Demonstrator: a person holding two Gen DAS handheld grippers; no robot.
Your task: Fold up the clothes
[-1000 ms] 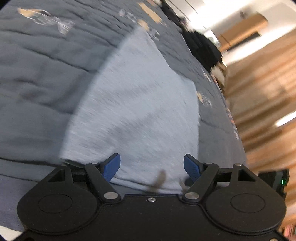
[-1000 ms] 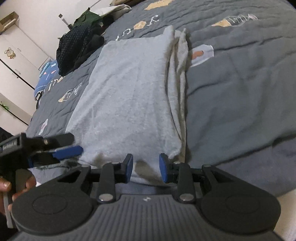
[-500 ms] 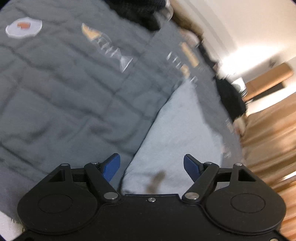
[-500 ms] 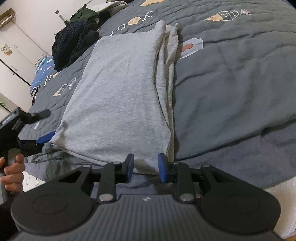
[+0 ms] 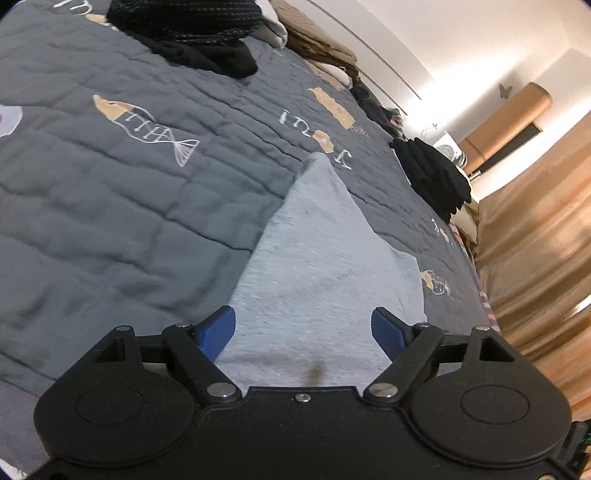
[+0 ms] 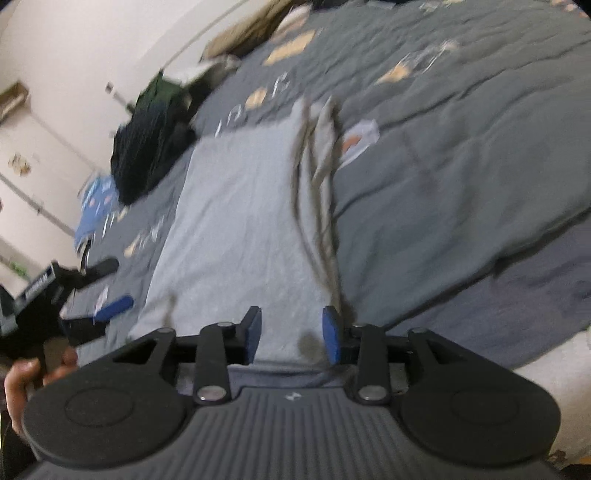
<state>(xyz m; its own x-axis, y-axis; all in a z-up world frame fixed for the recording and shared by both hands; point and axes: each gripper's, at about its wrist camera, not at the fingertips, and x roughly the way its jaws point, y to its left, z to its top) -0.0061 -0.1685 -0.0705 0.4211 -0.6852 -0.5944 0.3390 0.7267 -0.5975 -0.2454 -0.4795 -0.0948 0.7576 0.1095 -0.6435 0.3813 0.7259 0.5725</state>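
Observation:
A light grey garment (image 5: pixel 325 266) lies folded lengthwise on the dark grey quilt (image 5: pixel 92 184). Its loose layers are bunched along the right side in the right wrist view (image 6: pixel 321 177). My left gripper (image 5: pixel 303 321) hovers over the garment's near end, its jaws wide and still opening, with the pads clear of the cloth. From the right wrist view the left gripper (image 6: pixel 112 286) sits off the garment's left edge, held by a hand (image 6: pixel 22 373). My right gripper (image 6: pixel 291 328) is above the near hem, its jaws opening, with cloth showing between the pads but not pinched.
Dark clothes are heaped at the far side of the bed (image 5: pixel 192 33), and a black pile (image 5: pixel 436 173) lies near its right edge. Tan folded items (image 5: pixel 317 40) sit by the wall. A blue cloth (image 6: pixel 94 206) lies at the left. The mattress edge (image 6: pixel 554 362) is close on the right.
The right jaws have spread wider apart. The left gripper has pulled away from the garment's left corner and tilted up, so its view now takes in more of the bed.

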